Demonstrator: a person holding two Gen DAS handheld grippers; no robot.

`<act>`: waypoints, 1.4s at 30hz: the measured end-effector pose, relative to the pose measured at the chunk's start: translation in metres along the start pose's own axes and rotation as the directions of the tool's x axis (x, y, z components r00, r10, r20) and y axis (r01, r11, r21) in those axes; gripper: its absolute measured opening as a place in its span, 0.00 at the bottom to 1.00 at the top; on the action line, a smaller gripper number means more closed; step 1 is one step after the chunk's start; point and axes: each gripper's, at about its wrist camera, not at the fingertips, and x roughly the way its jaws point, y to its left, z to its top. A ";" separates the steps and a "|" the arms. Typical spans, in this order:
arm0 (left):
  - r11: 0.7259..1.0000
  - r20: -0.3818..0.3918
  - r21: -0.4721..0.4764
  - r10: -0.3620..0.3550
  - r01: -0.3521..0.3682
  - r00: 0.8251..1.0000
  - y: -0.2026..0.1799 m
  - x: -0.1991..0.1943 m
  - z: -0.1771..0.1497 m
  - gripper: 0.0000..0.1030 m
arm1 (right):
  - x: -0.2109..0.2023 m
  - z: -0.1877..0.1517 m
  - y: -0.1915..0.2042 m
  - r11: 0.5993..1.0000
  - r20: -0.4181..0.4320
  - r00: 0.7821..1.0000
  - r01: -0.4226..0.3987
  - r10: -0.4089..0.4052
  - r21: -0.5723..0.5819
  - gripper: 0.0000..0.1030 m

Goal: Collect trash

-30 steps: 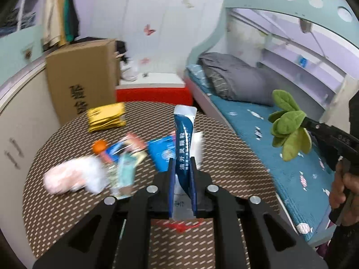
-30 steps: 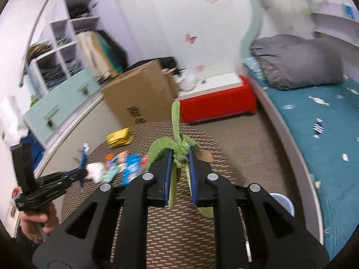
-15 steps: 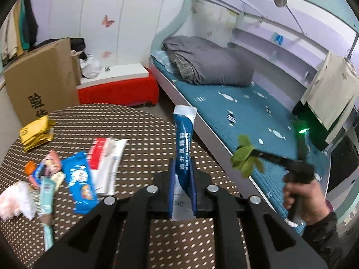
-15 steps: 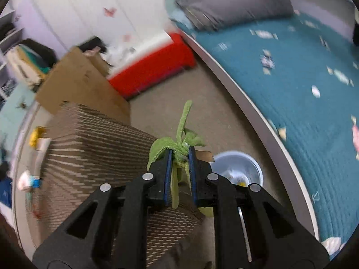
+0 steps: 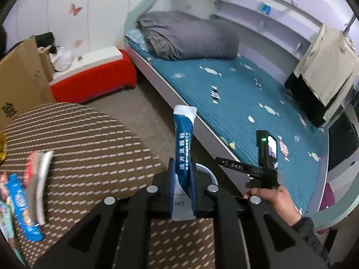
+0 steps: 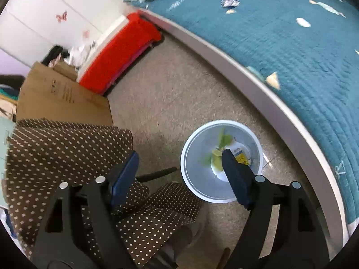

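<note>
The left gripper [image 5: 182, 174] was clamped tight on a tall blue-and-white plastic sachet w/ white printed characters [image 5: 183, 148], pads pinching its lower part, the packet standing upright between them w/ its white sealed top well above the fingertips. It hung past the edge of the round table w/ brown white-dotted cloth [image 5: 89, 148], and part of a white rim showed just behind the sachet. On the table's left side lay more wrappers: a bright blue snack packet [image 5: 22, 204] and a red-and-white flat packet [image 5: 38, 179] beside it, both blurred. The right gripper [image 6: 179, 161] had just been opening; its jaws stood wide apart w/ nothing between them, right finger over the round white plastic waste bin [image 6: 193, 179] on the beige floor. Inside the bin lay blurred green leafy scraps [image 6: 222, 143] and a white-and-yellow package [image 6: 241, 155]; the leaves were apart from the pads. The bin stood between the table's draped cloth edge and the pale frame of the bed w/ teal quilted cover [image 6: 291, 44]. In the left wrist view the person's right hand [image 5: 272, 196] held the handle of the other tool, dark sleeve at the wrist, a small lit screen w/ green light on top. A red storage box [image 6: 119, 53] and brown cardboard carton [image 6: 58, 98] stood by the far wall.
</note>
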 end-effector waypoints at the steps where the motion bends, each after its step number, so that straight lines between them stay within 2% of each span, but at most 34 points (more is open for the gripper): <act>1: 1.000 -0.013 0.008 -0.009 0.009 1.000 -0.006 0.008 0.003 0.11 | -0.009 0.001 -0.003 1.000 0.022 1.000 -0.010 0.010 0.011 0.77; 8: 0.996 -0.125 0.069 -0.050 0.059 0.991 -0.056 0.072 0.017 0.11 | -0.083 0.001 -0.016 0.999 0.181 0.983 -0.035 0.028 0.038 0.83; 12: 0.994 -0.211 0.087 -0.046 0.066 0.976 -0.074 0.113 0.019 0.11 | -0.120 0.000 -0.020 0.998 0.251 0.967 -0.055 0.043 0.040 0.85; 15: 0.993 -0.266 0.090 -0.054 0.081 0.962 -0.080 0.135 0.020 0.15 | -0.135 0.001 -0.017 0.998 0.273 0.961 -0.061 0.051 0.026 0.87; 16: 0.993 -0.286 0.094 -0.046 0.075 0.957 -0.082 0.144 0.020 0.33 | -0.140 0.001 -0.016 0.997 0.282 0.958 -0.066 0.056 0.025 0.88; 17: 0.993 -0.298 0.095 -0.039 0.071 0.954 -0.083 0.149 0.020 0.70 | -0.146 0.000 -0.015 0.997 0.292 0.954 -0.075 0.065 0.024 0.88; 18: 0.994 -0.298 0.095 -0.022 0.052 0.954 -0.083 0.152 0.021 0.86 | -0.149 -0.001 -0.013 0.997 0.298 0.952 -0.079 0.069 0.023 0.89; 19: 0.995 -0.270 0.096 0.023 0.003 0.962 -0.081 0.150 0.022 0.93 | -0.151 -0.002 -0.010 0.997 0.301 0.951 -0.079 0.069 0.022 0.90; 20: 0.995 -0.256 0.099 0.047 -0.022 0.965 -0.079 0.147 0.023 0.93 | -0.152 -0.002 -0.007 0.997 0.304 0.950 -0.079 0.069 0.020 0.91; 23: 0.996 -0.243 0.090 0.047 -0.026 0.969 -0.074 0.134 0.023 0.93 | -0.157 -0.007 0.001 0.997 0.308 0.949 -0.078 0.072 0.009 0.94; 28: 0.994 -0.158 0.098 0.062 -0.047 0.985 -0.068 0.092 0.022 0.93 | -0.161 -0.021 0.021 0.999 0.306 0.952 -0.032 0.028 0.009 0.94; 32: 0.993 -0.093 0.096 0.078 -0.069 0.993 -0.065 0.055 0.018 0.93 | -0.174 -0.031 0.043 1.000 0.323 0.946 -0.025 0.027 -0.011 0.94; 42: 0.993 0.063 0.062 0.093 -0.097 0.994 -0.040 -0.040 0.002 0.93 | -0.218 -0.055 0.107 0.993 0.374 0.926 -0.020 0.061 -0.114 0.94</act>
